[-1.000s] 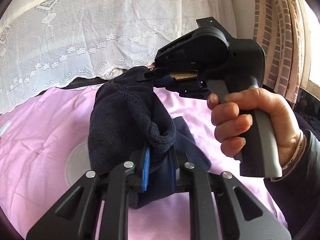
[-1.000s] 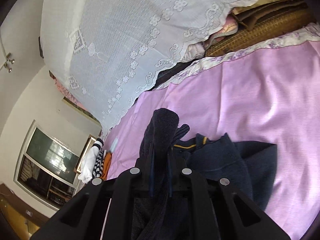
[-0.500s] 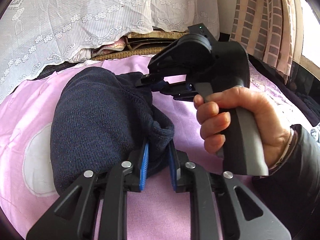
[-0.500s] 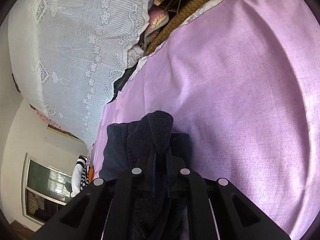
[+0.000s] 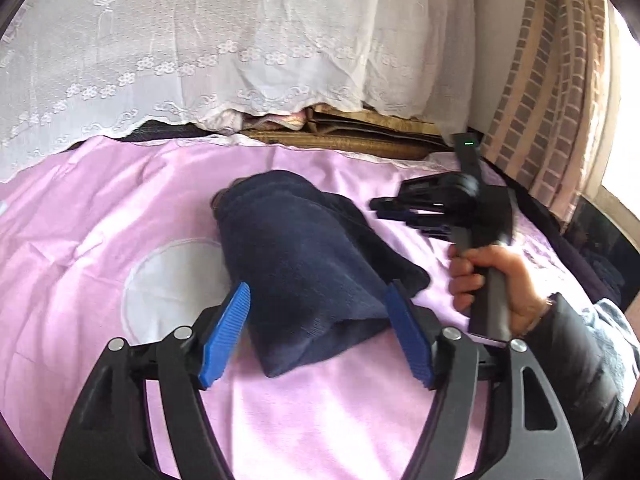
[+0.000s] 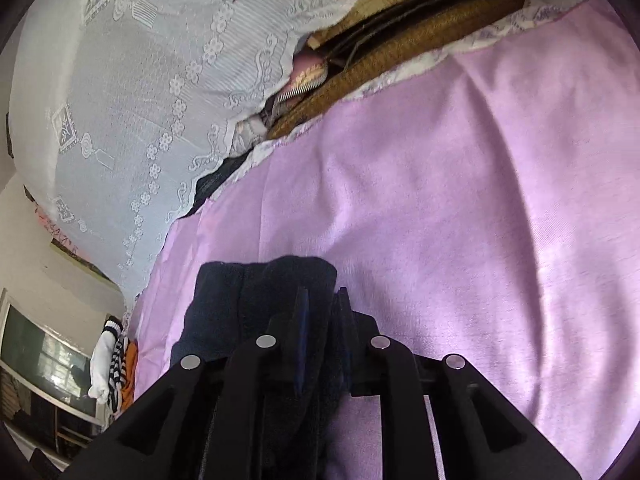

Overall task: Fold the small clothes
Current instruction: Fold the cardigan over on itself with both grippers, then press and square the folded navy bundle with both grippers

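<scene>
Nearest the left wrist camera, the left gripper (image 5: 316,332) stands spread wide, its blue ribbed pads (image 5: 224,336) on either side of the near end of the dark navy knitted garment (image 5: 304,264), apparently released rather than gripping. The garment lies as a folded bundle on the pink bedsheet (image 5: 100,208), partly over a pale round patch (image 5: 168,276) in the sheet.

To the right and a little farther off, the right gripper (image 5: 384,210) sits beside the bundle's far edge. In its own view its fingers (image 6: 300,320) are drawn close together, with navy knit (image 6: 264,292) apparently pinched between them, so it seems to be clenched on a fold.

The step in hand looks like setting down a finished fold. Next, the right gripper would need to let go and clear the cloth without dragging it open.

Beyond hang a white lace curtain (image 5: 240,40) and a brown woven mat (image 5: 360,140).
</scene>
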{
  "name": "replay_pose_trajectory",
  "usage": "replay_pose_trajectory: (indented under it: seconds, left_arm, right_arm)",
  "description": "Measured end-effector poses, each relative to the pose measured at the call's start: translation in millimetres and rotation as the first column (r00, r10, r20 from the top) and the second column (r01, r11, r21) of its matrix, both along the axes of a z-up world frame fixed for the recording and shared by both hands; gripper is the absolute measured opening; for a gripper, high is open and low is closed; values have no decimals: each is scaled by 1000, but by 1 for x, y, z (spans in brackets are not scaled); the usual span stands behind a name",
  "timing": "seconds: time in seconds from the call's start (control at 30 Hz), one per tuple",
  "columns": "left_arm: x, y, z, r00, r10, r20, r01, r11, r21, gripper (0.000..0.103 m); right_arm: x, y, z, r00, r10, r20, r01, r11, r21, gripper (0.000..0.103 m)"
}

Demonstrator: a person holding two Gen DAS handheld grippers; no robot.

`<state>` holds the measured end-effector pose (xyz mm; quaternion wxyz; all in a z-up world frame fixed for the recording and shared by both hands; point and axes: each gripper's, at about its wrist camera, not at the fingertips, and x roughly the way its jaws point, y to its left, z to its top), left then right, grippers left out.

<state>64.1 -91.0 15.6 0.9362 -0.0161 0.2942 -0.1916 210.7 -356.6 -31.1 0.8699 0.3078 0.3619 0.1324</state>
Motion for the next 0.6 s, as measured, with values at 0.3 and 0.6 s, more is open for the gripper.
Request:
replay_pose_trajectory:
  seconds: [0.3,0.6]
  left_arm:
    - [60,-10,-44,988,110,-106,-92,983,159,70]
    - [63,-13,-71,981,78,-179,-53,989,141,71]
  right_arm:
    - [-24,94,51,954,254,161,-213,948,-236,49]
    - [8,85,-16,980,189,-55,-197,937,-287,28]
